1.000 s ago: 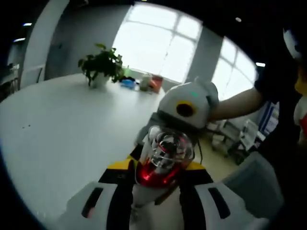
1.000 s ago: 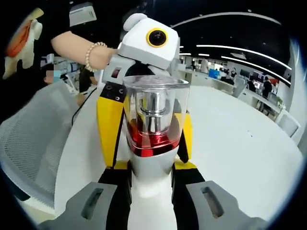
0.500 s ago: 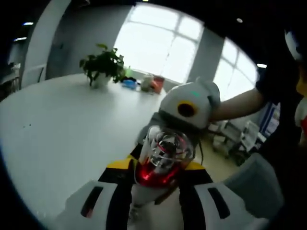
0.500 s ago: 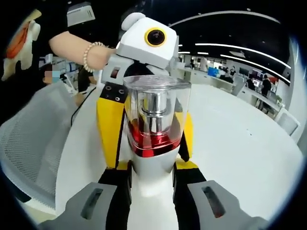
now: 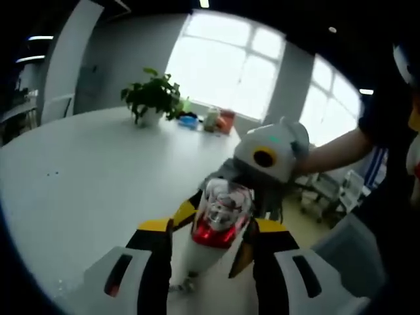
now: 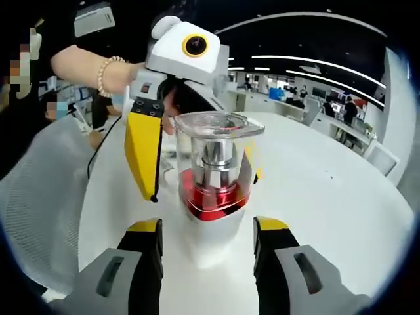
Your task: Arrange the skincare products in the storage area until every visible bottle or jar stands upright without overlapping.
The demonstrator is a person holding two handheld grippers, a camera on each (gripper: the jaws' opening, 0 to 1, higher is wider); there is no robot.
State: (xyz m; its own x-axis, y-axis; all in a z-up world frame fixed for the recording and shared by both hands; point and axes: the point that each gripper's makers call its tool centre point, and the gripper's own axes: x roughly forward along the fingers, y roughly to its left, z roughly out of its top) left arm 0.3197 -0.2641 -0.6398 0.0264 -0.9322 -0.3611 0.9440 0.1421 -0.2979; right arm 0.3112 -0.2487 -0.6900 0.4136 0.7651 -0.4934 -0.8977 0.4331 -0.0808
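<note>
Daylight from tall windows washes over a wide white table [image 5: 85,170] in an open-plan office, where a single skincare bottle [image 6: 213,197] with a white body, a red collar and a clear faceted cap stands on the tabletop near its edge, between two handheld grippers. In the right gripper view, the right gripper [image 6: 207,246] has its black, yellow-tipped jaws spread to either side of the bottle's base with white showing between each jaw and the bottle, so they appear open and not clamping. Opposite it, the left gripper [image 5: 210,246] likewise straddles the bottle with its jaws parted; whether either pad grazes the bottle cannot be told. A person's hand [image 6: 121,72], wearing a bead bracelet [image 6: 104,72], steers the left tool, and a grey mesh chair [image 6: 46,197] sits beside the table.

Judging by these views, this bottle is upright and overlaps nothing, so its part of the task looks done. A potted plant [image 5: 154,98] and a cluster of small coloured containers [image 5: 210,120] lie well apart at the far side of the table, too small to say whether they are skincare products or how they stand. No brand, label or lettering can be read on the bottle or anywhere else.
</note>
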